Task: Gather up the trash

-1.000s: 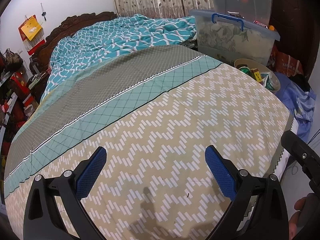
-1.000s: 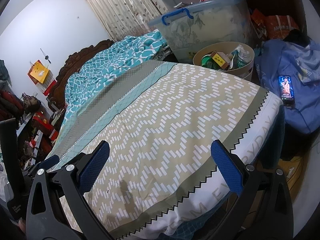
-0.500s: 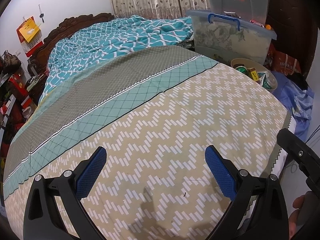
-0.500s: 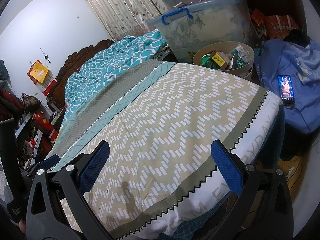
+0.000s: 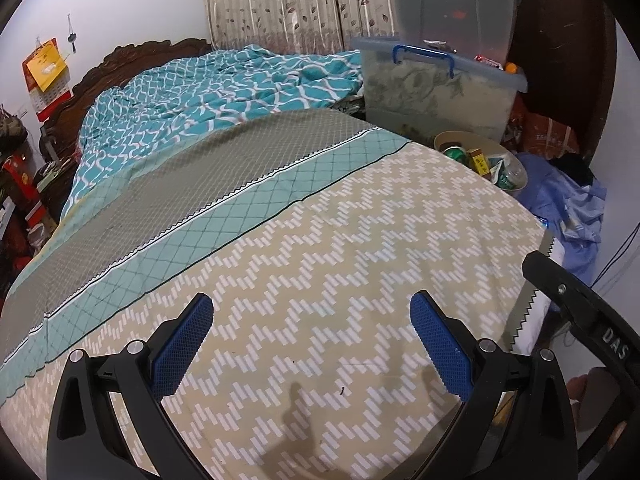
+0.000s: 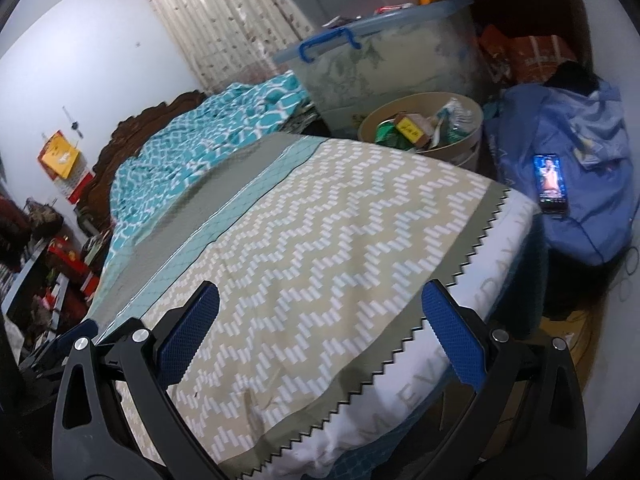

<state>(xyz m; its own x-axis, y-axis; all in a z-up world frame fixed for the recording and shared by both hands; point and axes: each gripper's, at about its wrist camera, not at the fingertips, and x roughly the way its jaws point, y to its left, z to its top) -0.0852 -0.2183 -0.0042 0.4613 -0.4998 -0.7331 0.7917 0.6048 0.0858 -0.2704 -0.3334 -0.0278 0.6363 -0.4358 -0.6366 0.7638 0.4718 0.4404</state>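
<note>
A cluttered bedroom: a wide bed under a beige zigzag-patterned cover with a teal grid band [image 5: 320, 240] fills both views, a rumpled teal-and-white quilt [image 5: 224, 88] bunched toward the carved dark headboard. I hold the left claw [image 5: 311, 332] low over the foot of the bed, its blue pads spread wide with nothing between them; the right claw [image 6: 320, 322] hangs over the bed's corner, equally spread and empty.

The trash I can find sits off the bed's far side: a round beige bin [image 6: 466, 142] on the floor beside a large clear lidded storage tub with a blue handle [image 6: 380, 52], already holding a green can, a yellow box and crumpled wrappers. On the cover itself I see only a tiny dark speck [image 5: 342, 391] near the left claw, too small to name.

To do this step well, I judge I should sweep both cameras slowly across the cover and the floor edges before committing, keep the claws spread, and approach any scrap from above so the pads do not snag the fabric.

Much is hidden: the floor beside the bed, the bin's lower half and the shelves at left are cut off or dim. A lit dark smartphone [image 6: 551, 183] lies on a blue cloth bundle [image 6: 592, 208]; it is not trash.
</note>
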